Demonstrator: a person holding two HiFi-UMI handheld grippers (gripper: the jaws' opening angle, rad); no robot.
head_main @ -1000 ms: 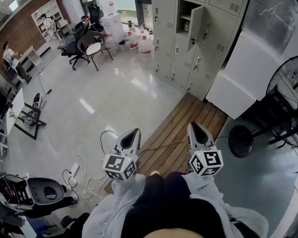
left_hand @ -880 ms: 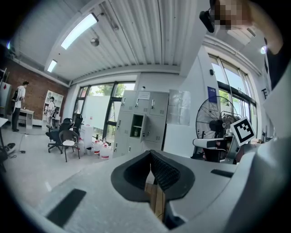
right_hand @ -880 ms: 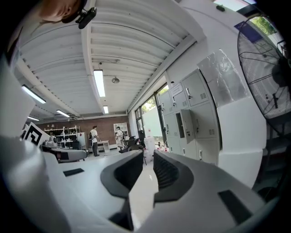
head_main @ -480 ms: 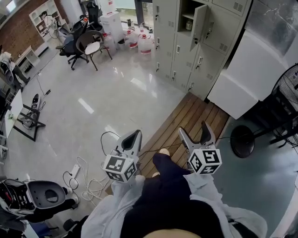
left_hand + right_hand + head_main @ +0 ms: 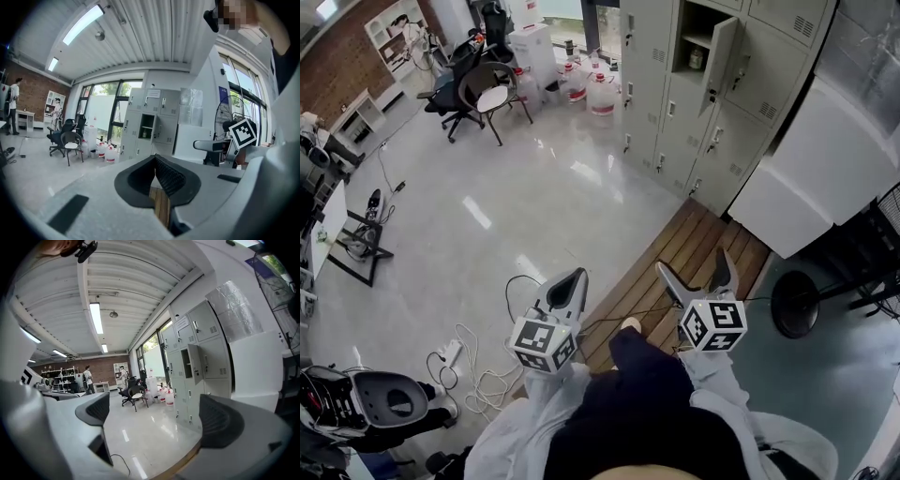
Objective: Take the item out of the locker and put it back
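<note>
Locker [image 5: 697,33] open ahead, right claw [image 5: 695,262] level, just opening, empty

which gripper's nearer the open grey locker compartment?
Right. The right gripper, its jaws just opened and empty, hangs almost straight below the open grey metal locker compartment in the head view. The left gripper, shut, is further left. Both are far short of it.
</note>
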